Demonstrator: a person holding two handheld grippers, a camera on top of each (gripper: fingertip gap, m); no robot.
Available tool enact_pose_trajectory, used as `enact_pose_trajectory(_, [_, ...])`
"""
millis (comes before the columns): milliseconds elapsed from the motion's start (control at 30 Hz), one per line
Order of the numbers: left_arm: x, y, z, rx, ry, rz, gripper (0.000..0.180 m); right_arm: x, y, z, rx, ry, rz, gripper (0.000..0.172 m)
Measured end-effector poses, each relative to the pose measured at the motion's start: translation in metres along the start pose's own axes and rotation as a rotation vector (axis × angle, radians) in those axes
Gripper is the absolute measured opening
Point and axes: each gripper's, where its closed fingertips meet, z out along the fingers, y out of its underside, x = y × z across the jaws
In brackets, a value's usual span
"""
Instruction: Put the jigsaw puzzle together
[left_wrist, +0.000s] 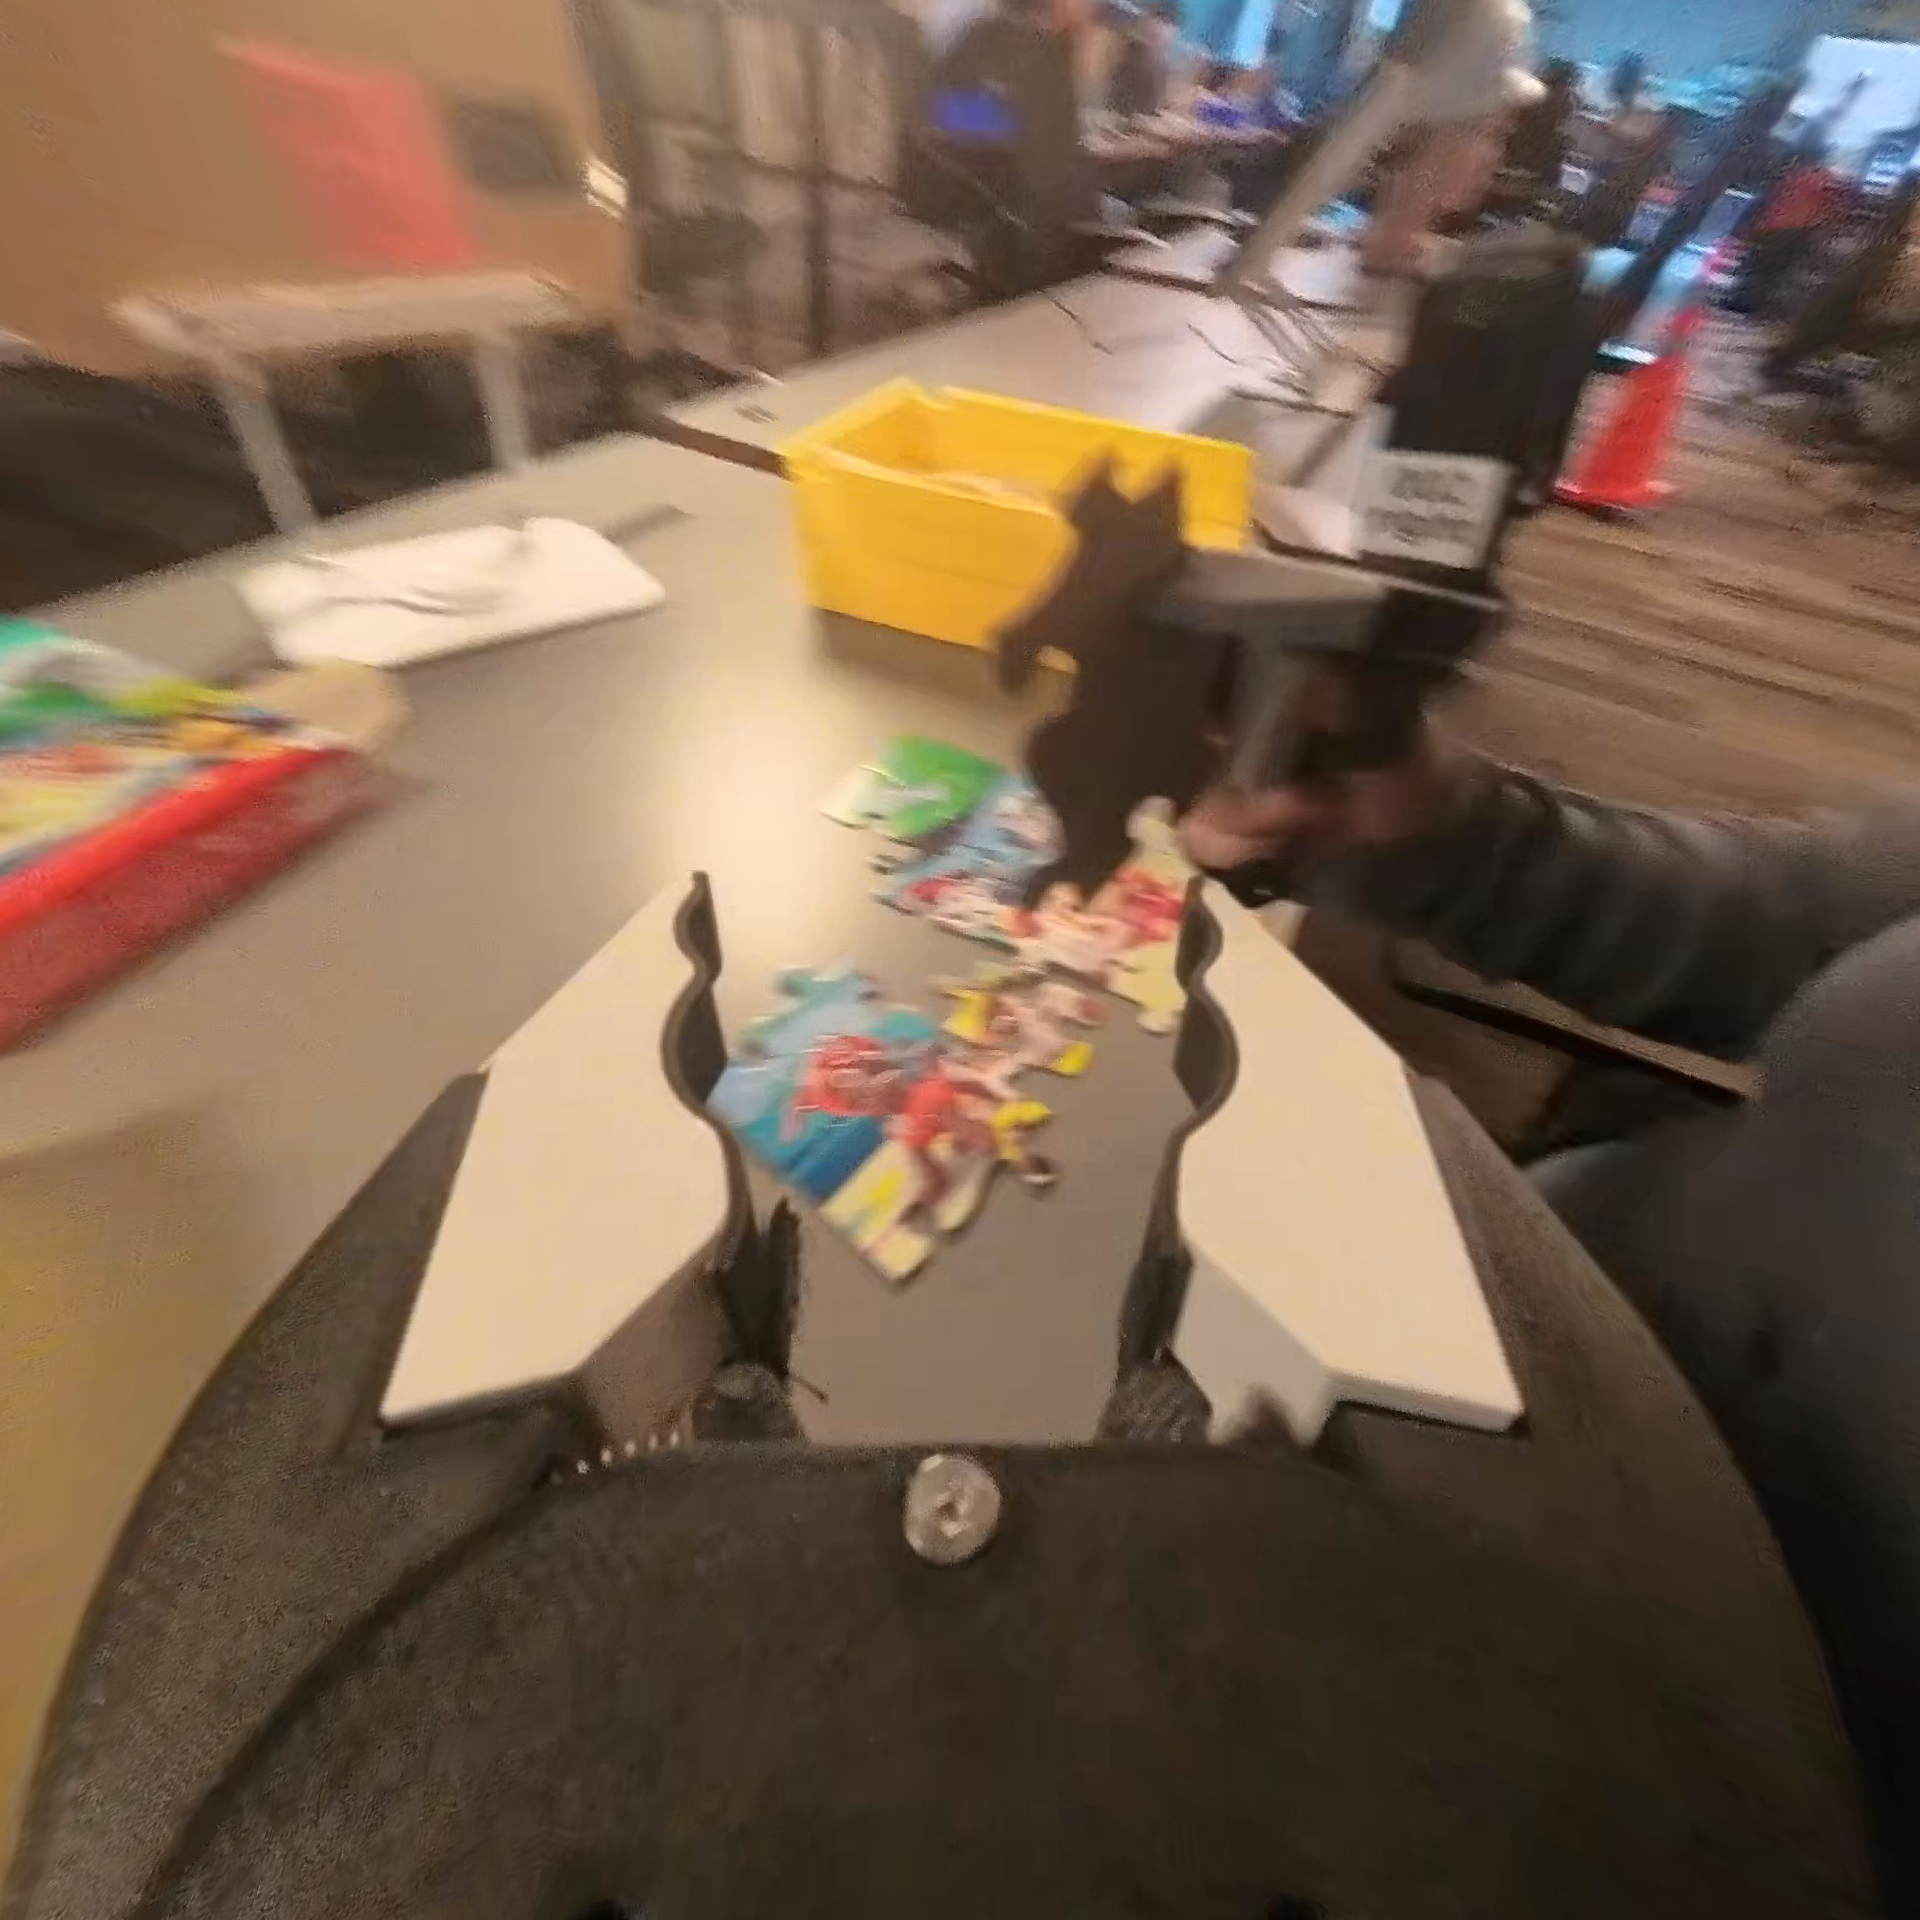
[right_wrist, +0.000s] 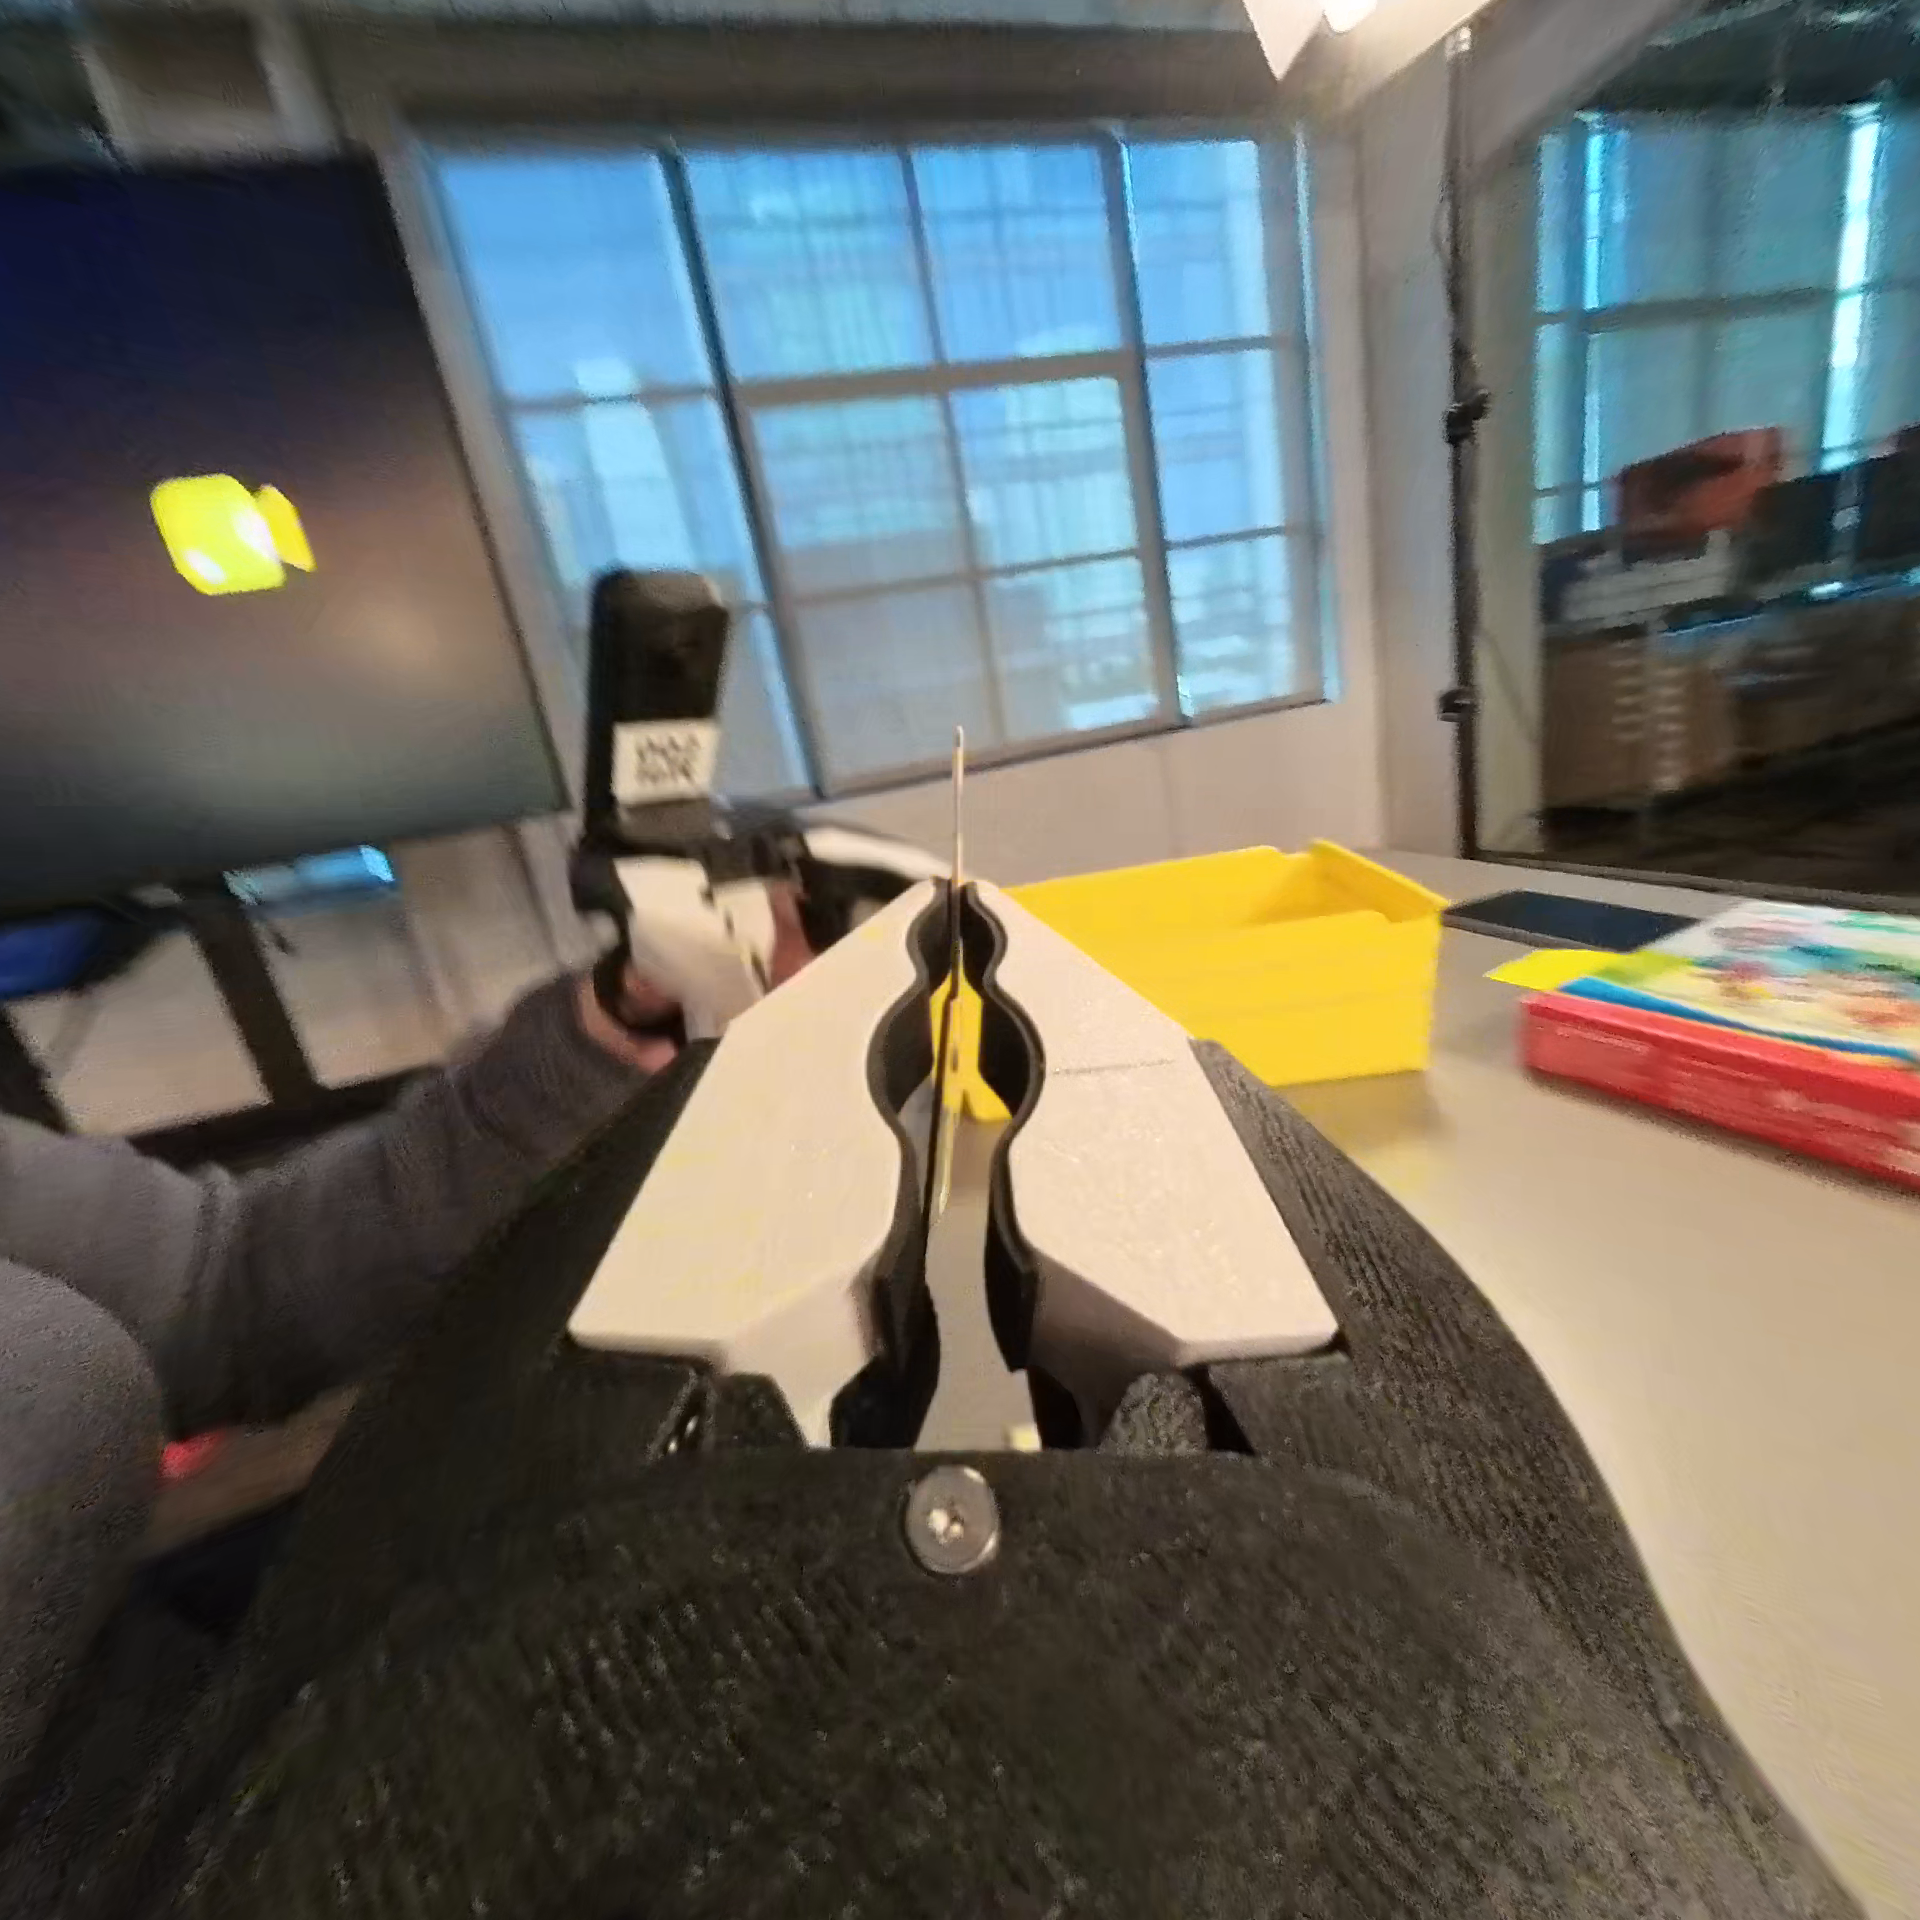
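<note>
White fingers of the left hand-held gripper (left_wrist: 951, 914) stood wide apart and empty over bright puzzle pieces (left_wrist: 894, 1112) lying partly joined on the grey table (left_wrist: 499, 831). Beyond them the right hand-held gripper (right_wrist: 958, 894) pinched one thin puzzle piece (right_wrist: 957, 810) on edge in the air, not yet laid with the others. Farther back stood a yellow bin (left_wrist: 977, 520) and a red puzzle box (right_wrist: 1714, 1049).

piece (right_wrist: 957, 831): thin, flat, stands on edge, pinched in my right fingers (right_wrist: 852, 997), held up above the table | puzzle (left_wrist: 935, 1060): bright joined pieces, flat on the grey table (left_wrist: 468, 831), under my wide-open left fingers (left_wrist: 582, 1091)
</note>
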Motion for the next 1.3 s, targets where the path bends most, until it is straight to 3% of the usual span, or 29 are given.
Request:
enact_pose_trajectory(100, [0.029, 0.014, 0.036, 0.001, 0.141, -0.060, 0.069, -0.005, -0.007, 0.015, 0.061, -0.073, 0.105, 0.000])
enact_pose_trajectory(133, [0.035, 0.012, 0.040, 0.038, 0.193, -0.101, 0.052, -0.007, -0.008, 0.018, 0.069, -0.087, 0.120, 0.000])
enact_pose_trajectory(200, [0.040, -0.001, 0.038, 0.159, 0.296, -0.209, 0.000, -0.009, -0.009, 0.022, 0.071, -0.090, 0.072, 0.000])
enact_pose_trajectory(267, [0.040, -0.002, 0.033, 0.185, 0.378, -0.323, 0.000, -0.011, -0.012, 0.021, 0.058, -0.051, -0.108, 0.000])
enact_pose_trajectory(367, [0.027, 0.010, 0.024, 0.151, 0.362, -0.399, 0.000, -0.009, -0.030, 0.009, 0.073, 0.114, -0.493, 0.000])
enact_pose_trajectory(400, [0.011, 0.014, 0.018, 0.142, 0.273, -0.391, 0.000, -0.010, -0.036, 0.005, 0.073, 0.144, -0.558, 0.000])
enact_pose_trajectory(467, [-0.052, 0.018, -0.008, 0.135, -0.088, -0.332, 0.000, -0.009, -0.039, 0.000, 0.049, 0.160, -0.594, 0.000])
enact_pose_trajectory(533, [-0.123, 0.014, -0.060, 0.131, -0.503, -0.240, 0.000, -0.003, -0.037, -0.001, 0.019, 0.175, -0.593, 0.000])
enact_pose_trajectory(600, [-0.178, 0.011, -0.110, 0.081, -0.808, -0.165, 0.000, 0.002, -0.032, 0.002, -0.013, 0.177, -0.565, 0.000])
enact_pose_trajectory(633, [-0.199, 0.015, -0.126, 0.034, -0.886, -0.168, 0.008, 0.004, -0.028, 0.004, -0.031, 0.174, -0.557, 0.000])
enact_pose_trajectory(733, [-0.232, 0.035, -0.128, -0.083, -0.836, -0.318, 0.087, 0.003, -0.017, 0.011, -0.084, 0.167, -0.614, 0.000])
enact_pose_trajectory(800, [-0.203, 0.009, -0.101, 0.016, -0.633, -0.238, 0.095, -0.003, -0.009, 0.015, -0.131, 0.141, -0.696, 0.000])
enact_pose_trajectory(900, [-0.073, -0.019, -0.039, 0.052, -0.093, 0.195, 0.085, -0.018, 0.012, 0.020, -0.220, -0.008, -0.674, 0.000])
enact_pose_trajectory(967, [-0.009, -0.015, -0.015, 0.047, 0.035, 0.467, 0.078, -0.027, 0.024, 0.020, -0.275, -0.119, -0.592, 0.000])
enact_pose_trajectory(1000, [0.009, -0.017, -0.007, 0.070, 0.022, 0.572, 0.070, -0.029, 0.029, 0.020, -0.297, -0.159, -0.556, 0.000])
enact_pose_trajectory(1100, [0.031, -0.021, 0.003, 0.074, -0.001, 0.698, 0.011, -0.030, 0.030, 0.019, -0.307, -0.188, -0.508, 0.000])
enact_pose_trajectory(1200, [0.026, -0.026, -0.001, 0.027, 0.021, 0.613, 0.001, -0.023, 0.014, 0.017, -0.239, -0.123, -0.452, 0.016])
enact_pose_trajectory(1300, [-0.074, -0.031, -0.038, -0.113, -0.453, 0.556, 0.000, -0.017, 0.001, -0.005, -0.242, -0.069, -0.435, 0.016])
